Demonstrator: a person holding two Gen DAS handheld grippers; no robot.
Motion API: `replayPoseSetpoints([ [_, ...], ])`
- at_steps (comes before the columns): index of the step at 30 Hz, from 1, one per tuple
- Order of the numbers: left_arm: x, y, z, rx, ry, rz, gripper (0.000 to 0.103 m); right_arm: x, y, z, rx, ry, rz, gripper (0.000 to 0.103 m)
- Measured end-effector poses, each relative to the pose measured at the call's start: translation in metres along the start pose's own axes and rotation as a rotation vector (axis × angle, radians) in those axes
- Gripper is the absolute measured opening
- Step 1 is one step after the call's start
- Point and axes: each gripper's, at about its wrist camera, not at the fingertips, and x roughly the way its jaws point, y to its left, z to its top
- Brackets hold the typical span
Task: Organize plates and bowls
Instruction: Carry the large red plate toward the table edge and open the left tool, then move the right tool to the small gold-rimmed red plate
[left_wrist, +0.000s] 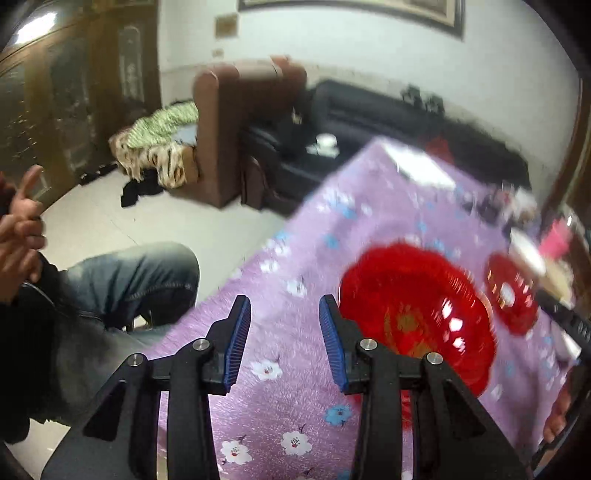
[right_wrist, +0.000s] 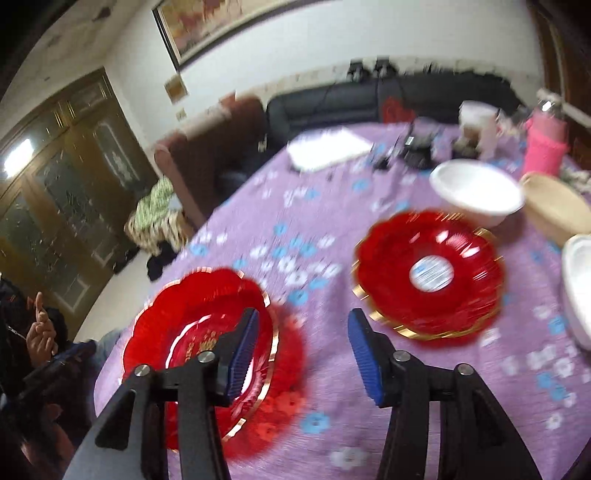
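Left wrist view: the left gripper hovers with fingers spread wide and empty over the purple flowered table, beside a scalloped red plastic plate.

Right wrist view: the right gripper, equally agape and empty, hangs between that plate and a second labelled red plate; the white foam bowl sits apart, so sorting seems barely begun.

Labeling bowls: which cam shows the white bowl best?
Right wrist: the white bowl shows whole, rim and side, behind the stickered red plate. Left wrist catches only a blurred white smear at the right edge, too smeared to tell as the bowl.
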Motion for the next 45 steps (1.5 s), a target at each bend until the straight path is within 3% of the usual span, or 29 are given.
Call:
replayPoseSetpoints([
  [2, -0.014, -0.002, 0.004, -0.027, -0.041, -0.028, 0.037, -0.017, -0.010, 0.001, 0.014, -0.059, 0.001, 0.057],
  [4, -0.030, -0.015, 0.007, -0.033, -0.091, -0.072, 0.046, -0.035, -0.019, -0.001, 0.025, -0.103, 0.013, 0.059],
  [6, -0.041, -0.033, 0.008, -0.027, -0.134, -0.090, 0.081, -0.049, -0.026, -0.004, 0.028, -0.130, 0.006, 0.062],
  [7, -0.046, -0.044, 0.007, -0.018, -0.166, -0.101, 0.084, -0.055, -0.030, -0.005, 0.027, -0.138, 0.000, 0.064],
  [9, -0.054, -0.069, 0.004, 0.020, -0.205, -0.135, 0.084, -0.066, -0.037, -0.006, 0.022, -0.147, -0.023, 0.064],
  [15, -0.056, -0.137, -0.006, 0.150, -0.190, -0.173, 0.084, -0.097, -0.079, -0.019, 0.073, -0.180, -0.074, 0.065],
  [19, -0.051, -0.172, -0.016, 0.177, -0.176, -0.231, 0.084, -0.115, -0.111, -0.022, 0.115, -0.193, -0.108, 0.065],
  [21, -0.048, -0.188, -0.025, 0.171, -0.210, -0.245, 0.084, -0.124, -0.128, -0.022, 0.137, -0.202, -0.121, 0.065],
  [28, -0.019, -0.247, -0.062, 0.227, -0.328, -0.233, 0.084, -0.136, -0.161, -0.030, 0.159, -0.221, -0.162, 0.066],
  [36, 0.001, -0.287, -0.087, 0.363, -0.343, -0.220, 0.084, -0.128, -0.187, -0.035, 0.198, -0.203, -0.158, 0.066],
  [39, 0.004, -0.292, -0.089, 0.377, -0.318, -0.210, 0.084, -0.121, -0.190, -0.034, 0.196, -0.200, -0.160, 0.066],
  [45, 0.028, -0.291, -0.088, 0.350, -0.186, -0.160, 0.084, -0.105, -0.195, -0.031, 0.203, -0.186, -0.152, 0.066],
])
